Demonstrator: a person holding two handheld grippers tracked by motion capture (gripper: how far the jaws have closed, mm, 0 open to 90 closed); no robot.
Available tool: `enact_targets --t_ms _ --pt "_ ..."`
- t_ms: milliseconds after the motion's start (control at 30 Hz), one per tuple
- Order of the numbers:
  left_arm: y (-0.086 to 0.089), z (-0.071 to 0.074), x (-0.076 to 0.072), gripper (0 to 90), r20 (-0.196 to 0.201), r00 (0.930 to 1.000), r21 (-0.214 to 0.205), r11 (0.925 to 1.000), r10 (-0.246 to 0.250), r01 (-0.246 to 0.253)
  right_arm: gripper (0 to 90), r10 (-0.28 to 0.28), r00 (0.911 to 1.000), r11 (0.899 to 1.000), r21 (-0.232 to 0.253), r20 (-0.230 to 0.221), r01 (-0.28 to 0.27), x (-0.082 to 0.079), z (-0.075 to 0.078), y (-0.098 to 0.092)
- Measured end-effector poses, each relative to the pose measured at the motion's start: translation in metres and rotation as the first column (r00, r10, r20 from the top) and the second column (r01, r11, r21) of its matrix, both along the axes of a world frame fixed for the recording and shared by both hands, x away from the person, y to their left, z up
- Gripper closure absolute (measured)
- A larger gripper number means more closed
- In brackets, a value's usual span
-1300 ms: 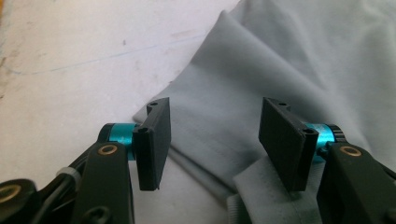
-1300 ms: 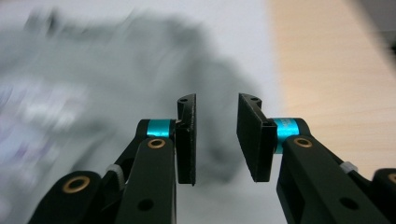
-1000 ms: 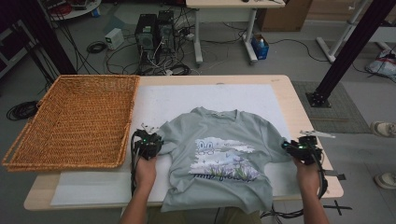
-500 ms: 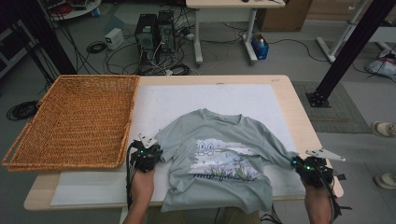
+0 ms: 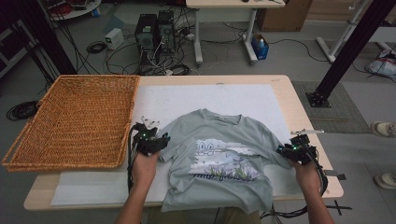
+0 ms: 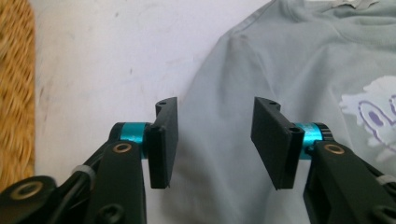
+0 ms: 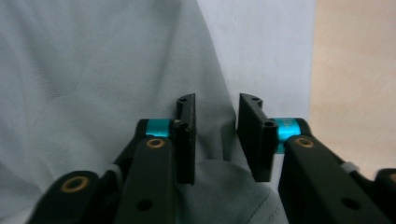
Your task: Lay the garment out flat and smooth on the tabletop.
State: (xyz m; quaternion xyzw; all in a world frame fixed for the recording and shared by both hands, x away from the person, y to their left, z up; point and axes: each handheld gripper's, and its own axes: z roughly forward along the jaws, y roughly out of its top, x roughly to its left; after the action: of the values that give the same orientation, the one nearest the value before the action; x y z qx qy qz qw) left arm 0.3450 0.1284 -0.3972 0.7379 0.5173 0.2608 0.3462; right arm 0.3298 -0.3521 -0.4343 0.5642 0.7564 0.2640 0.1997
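Note:
A grey-green T-shirt (image 5: 219,158) with a printed front lies face up on the white mat (image 5: 210,95), collar away from the person. My left gripper (image 5: 162,139) sits at the shirt's left sleeve. In the left gripper view its jaws stand wide open (image 6: 215,140) over the sleeve edge (image 6: 219,84), holding nothing. My right gripper (image 5: 281,150) is at the right sleeve. In the right gripper view its jaws (image 7: 216,135) are open by a narrower gap, straddling the sleeve fabric (image 7: 210,70) near its edge.
A large wicker basket (image 5: 74,121) stands on the left part of the wooden table (image 5: 299,107), close beside my left gripper. The table's right edge lies just beyond my right gripper. Cables, computer cases and desk legs are on the floor behind.
Half a second ago both grippers had pulled toward the person, the right one outward too. Now both are back up at the sleeves, the right one farther inward.

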Motion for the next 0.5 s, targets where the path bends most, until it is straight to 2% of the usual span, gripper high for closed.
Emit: enact_targets --t_ms 67,133,200,233,267,300,333,367,400,467,500 --pt "0.000 0.001 0.010 48.2 -0.007 1.0000 -0.007 1.0000 -0.003 0.003 89.3 -0.014 0.9997 0.997 -0.079 -0.018 0.012 -0.006 0.004 0.002" --pt "0.000 0.002 0.026 46.1 -0.015 0.9998 -0.011 0.9999 -0.010 0.009 88.5 -0.037 0.9992 0.994 -0.105 -0.017 0.035 -0.012 0.011 -0.001" --pt "-0.001 0.001 0.042 43.2 -0.037 0.9991 -0.015 0.9997 -0.021 0.021 72.0 -0.056 0.9984 0.995 -0.087 0.005 0.056 -0.011 0.020 -0.004" --pt "-0.001 0.001 0.042 42.2 -0.037 0.9991 -0.015 0.9997 -0.021 0.021 67.5 -0.051 0.9985 0.997 -0.056 0.021 0.052 -0.007 0.025 -0.006" --pt "-0.001 0.000 0.049 41.9 -0.046 0.9985 -0.017 0.9995 -0.029 0.028 63.4 -0.051 0.9979 0.998 -0.026 0.040 0.052 -0.002 0.030 -0.007" --pt "-0.004 -0.003 0.065 41.6 -0.052 0.9975 -0.005 0.9988 -0.048 0.048 61.3 -0.043 0.9978 0.999 -0.007 0.051 0.043 0.005 0.035 -0.006" --pt "-0.004 -0.003 0.065 41.6 -0.052 0.9975 -0.005 0.9988 -0.048 0.048 61.3 -0.043 0.9978 0.999 -0.007 0.051 0.043 0.005 0.035 -0.006" --pt "-0.007 -0.008 0.081 41.6 -0.077 0.9947 0.011 0.9975 -0.069 0.070 57.6 0.001 0.9970 1.000 0.013 0.078 -0.002 0.027 0.041 0.001" --pt "-0.008 -0.010 0.086 41.6 -0.085 0.9934 0.011 0.9969 -0.077 0.078 55.5 0.039 0.9953 0.999 0.014 0.089 -0.040 0.041 0.041 0.006" --pt "-0.009 -0.016 0.100 41.8 -0.107 0.9900 0.009 0.9956 -0.091 0.093 55.0 0.099 0.9923 0.995 -0.030 0.075 -0.097 0.067 0.037 0.019" --pt "-0.010 -0.021 0.107 41.8 -0.119 0.9875 0.011 0.9944 -0.103 0.105 55.1 0.118 0.9909 0.993 -0.019 0.065 -0.117 0.076 0.033 0.023"
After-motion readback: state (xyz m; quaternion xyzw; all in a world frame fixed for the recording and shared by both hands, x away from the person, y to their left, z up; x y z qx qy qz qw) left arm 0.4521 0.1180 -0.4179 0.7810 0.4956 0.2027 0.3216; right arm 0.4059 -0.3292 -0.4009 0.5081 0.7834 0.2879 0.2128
